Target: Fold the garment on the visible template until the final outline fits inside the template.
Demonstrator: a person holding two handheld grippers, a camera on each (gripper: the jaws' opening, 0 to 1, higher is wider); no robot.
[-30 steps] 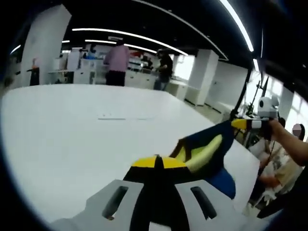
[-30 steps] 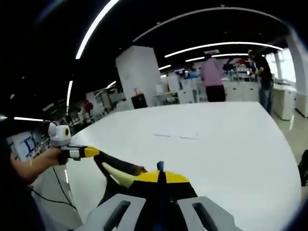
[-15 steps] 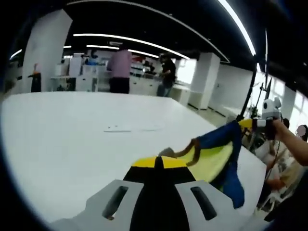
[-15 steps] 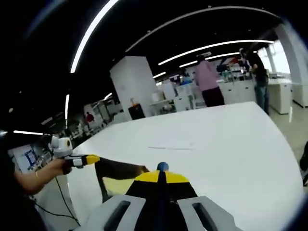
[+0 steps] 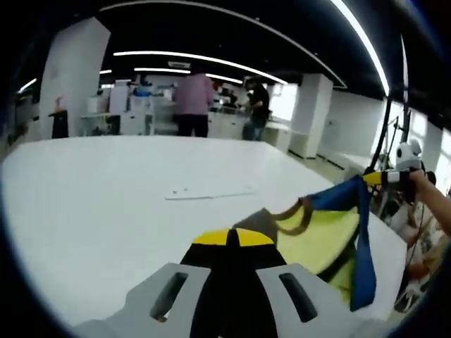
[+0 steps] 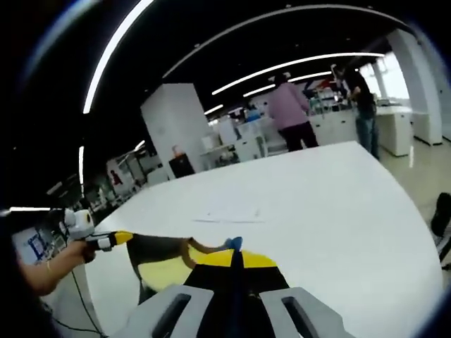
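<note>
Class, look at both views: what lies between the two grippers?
The garment stretches between them, held off the white table. The left gripper view shows it running from the left gripper to the right gripper; the right gripper view shows the same span.

Blue, yellow-green garment (image 5: 331, 229) with brown trim; white table (image 5: 91, 204).
</note>
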